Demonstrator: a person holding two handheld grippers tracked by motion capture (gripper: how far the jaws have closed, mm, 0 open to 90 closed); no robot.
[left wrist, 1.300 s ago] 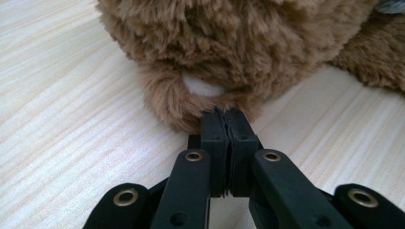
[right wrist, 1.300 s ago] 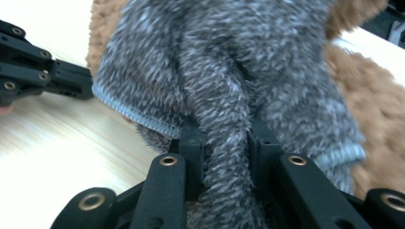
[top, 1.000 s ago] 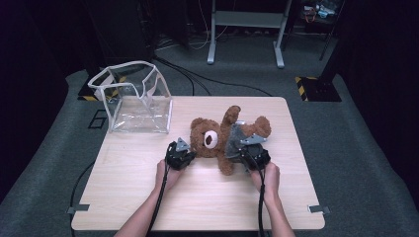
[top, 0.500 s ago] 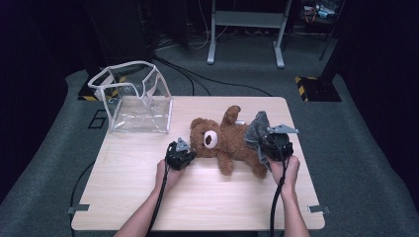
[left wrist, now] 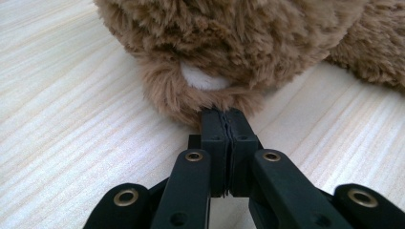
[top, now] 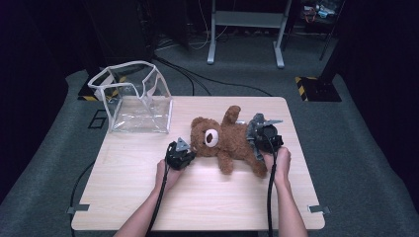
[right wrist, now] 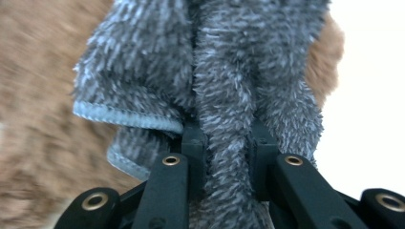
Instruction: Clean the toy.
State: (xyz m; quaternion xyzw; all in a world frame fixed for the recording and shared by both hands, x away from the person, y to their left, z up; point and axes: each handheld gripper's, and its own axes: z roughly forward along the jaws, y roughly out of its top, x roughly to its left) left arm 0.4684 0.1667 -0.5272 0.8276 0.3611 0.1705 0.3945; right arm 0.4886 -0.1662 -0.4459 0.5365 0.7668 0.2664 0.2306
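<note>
Right gripper (top: 261, 129) has swung back in from the table edge over the bear (top: 225, 140), jaws clamped on the grey cloth (right wrist: 224, 86). Left gripper (left wrist: 228, 117) pinches the bear's ear. Bear lies mid-table; step looks like undressing it; next, pull the cloth clear

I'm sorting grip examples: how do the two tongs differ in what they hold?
The left tongs pinch brown fur at the teddy bear's ear, jaws pressed almost together. The right tongs clamp a thick fold of grey fluffy cloth, so the jaws stand wider apart. Both are closed on something soft.
</note>
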